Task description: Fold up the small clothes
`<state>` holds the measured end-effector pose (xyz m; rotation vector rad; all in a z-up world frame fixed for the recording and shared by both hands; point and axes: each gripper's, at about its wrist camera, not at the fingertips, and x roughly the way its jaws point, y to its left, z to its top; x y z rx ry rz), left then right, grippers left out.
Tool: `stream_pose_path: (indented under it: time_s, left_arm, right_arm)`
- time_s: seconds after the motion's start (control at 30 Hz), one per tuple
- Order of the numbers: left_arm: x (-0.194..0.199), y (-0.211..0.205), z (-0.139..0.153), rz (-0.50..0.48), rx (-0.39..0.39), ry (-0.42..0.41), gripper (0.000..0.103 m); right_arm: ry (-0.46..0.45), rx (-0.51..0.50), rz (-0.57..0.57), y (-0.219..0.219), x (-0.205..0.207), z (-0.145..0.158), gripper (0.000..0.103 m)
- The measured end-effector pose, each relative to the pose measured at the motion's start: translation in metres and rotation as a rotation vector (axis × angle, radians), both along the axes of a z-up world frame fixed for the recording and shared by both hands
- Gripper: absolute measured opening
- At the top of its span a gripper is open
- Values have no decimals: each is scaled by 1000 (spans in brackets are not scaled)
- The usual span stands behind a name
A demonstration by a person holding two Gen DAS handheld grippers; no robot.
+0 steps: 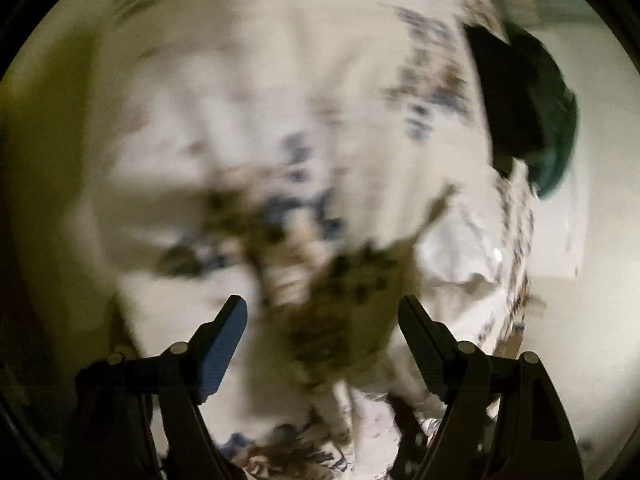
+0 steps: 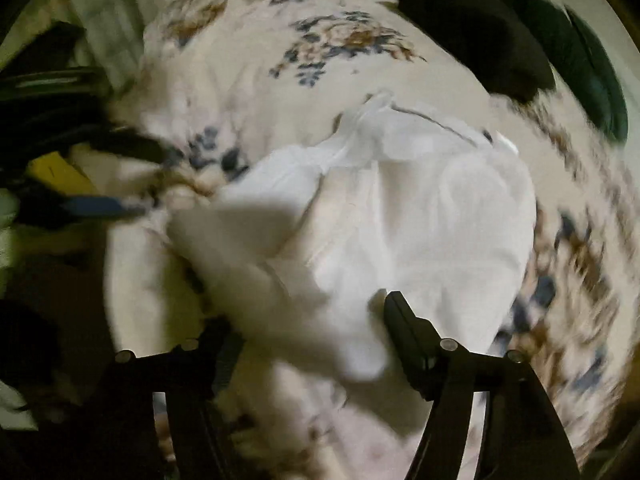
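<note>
On the flowered bedsheet (image 2: 320, 40) in front of my right gripper (image 2: 308, 320) lies the white garment (image 2: 420, 208), crumpled, with one flap draped between the spread jaws; nothing is pinched yet. My left gripper (image 1: 322, 312) is also spread wide and holds nothing, above blurred sheet. Dark clothes (image 2: 480, 32) wait near the far edge. I judge that the fold is only beginning: next I must catch one edge cleanly and flatten the cloth.

The garment (image 2: 420, 216) lies on the bedsheet (image 2: 280, 28), with the dark clothes (image 2: 480, 40) behind it to the right.
</note>
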<state>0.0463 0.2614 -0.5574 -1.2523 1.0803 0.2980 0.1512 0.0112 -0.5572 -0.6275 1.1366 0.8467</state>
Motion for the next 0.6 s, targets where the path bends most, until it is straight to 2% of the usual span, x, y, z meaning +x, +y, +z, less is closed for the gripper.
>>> stream_pose_path:
  time_s: [0.07,0.13,0.2,0.23,0.3,0.37,0.47,0.5,0.53,0.57,0.6]
  left_arm:
    - [15,-5,7,-36,11,-23,76]
    - [18,-7,10,-41,19,-27,76]
    - [16,-6,8,-43,51,-9,76]
    - [11,-5,7,-45,92,14,76]
    - [0,-2,4,-44,129,54,76]
    - [-13,2,-2,-21,137,89,76]
    - [-28,4,-12,-5,136,132,76]
    - [-32,5,-13,-1,133,140,76]
    - [-37,5,-13,0,133,146,76]
    - [-38,4,-13,-4,138,148,76]
    - [-39,3,-11,-8,141,147,76]
  right_arm:
    - [52,69,-61,-17,2,13,70]
    - [36,107,-62,-31,-3,24,70]
    - [-70,64,24,-31,-20,28,70]
    - [-134,28,86,-27,-30,25,70]
    - [-223,-33,205,-16,-50,12,70]
    - [-321,-96,310,1,-63,-8,70]
    - [-406,-142,407,22,-75,-35,69]
    - [-416,-153,420,28,-74,-40,65]
    - [-417,-141,393,31,-70,-40,39]
    - [-410,-113,319,32,-61,-35,22]
    - [-363,-63,206,27,-46,-25,20]
